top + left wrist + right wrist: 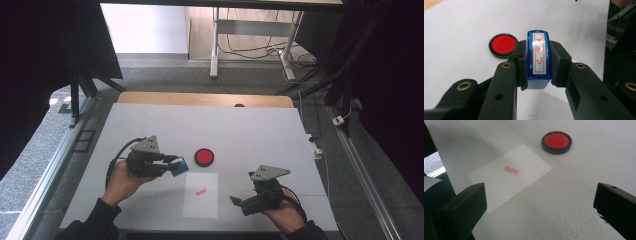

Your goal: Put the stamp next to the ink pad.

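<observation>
The left gripper clamped a blue stamp beside the ink pad; the right gripper, jaws wide and empty, hovered near stamped paper.

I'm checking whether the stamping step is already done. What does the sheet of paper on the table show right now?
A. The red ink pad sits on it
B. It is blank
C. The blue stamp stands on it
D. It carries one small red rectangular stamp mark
D: the sheet of paper bears one red stamp mark, the red ink pad lies off it, and the left gripper holds the blue stamp.
</observation>
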A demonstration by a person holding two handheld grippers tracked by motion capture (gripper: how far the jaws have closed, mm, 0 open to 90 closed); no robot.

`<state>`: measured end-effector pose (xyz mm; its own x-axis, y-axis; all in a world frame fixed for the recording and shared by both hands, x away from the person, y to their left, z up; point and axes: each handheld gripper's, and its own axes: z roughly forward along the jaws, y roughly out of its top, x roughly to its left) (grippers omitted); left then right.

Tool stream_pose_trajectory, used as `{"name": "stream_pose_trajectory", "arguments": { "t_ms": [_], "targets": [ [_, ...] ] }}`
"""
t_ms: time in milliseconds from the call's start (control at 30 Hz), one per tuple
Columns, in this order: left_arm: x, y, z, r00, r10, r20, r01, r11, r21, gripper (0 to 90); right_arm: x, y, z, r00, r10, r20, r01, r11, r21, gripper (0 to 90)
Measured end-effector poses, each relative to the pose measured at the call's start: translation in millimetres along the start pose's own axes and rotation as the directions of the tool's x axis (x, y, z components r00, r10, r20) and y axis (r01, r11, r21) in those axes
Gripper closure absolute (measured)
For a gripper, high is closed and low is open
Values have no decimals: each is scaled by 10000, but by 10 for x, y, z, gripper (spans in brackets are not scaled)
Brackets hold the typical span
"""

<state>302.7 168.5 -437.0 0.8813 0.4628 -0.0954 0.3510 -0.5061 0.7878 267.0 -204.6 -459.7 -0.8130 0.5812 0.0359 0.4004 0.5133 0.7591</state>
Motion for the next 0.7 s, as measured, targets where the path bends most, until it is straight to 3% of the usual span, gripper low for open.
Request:
{"name": "stream_pose_trajectory", "arguments": {
  "t_ms": [333,700],
  "targets": [
    [48,-34,-10,9994,-130,-326,137,9997,222,705,-104,-134,-116,9971,333,682,-351,9991,243,0],
    [139,-94,-54,9948,-589,-832,605,9980,167,705,-200,-273,-216,9913,787,1056,-839,9954,458,0]
  ]
}}
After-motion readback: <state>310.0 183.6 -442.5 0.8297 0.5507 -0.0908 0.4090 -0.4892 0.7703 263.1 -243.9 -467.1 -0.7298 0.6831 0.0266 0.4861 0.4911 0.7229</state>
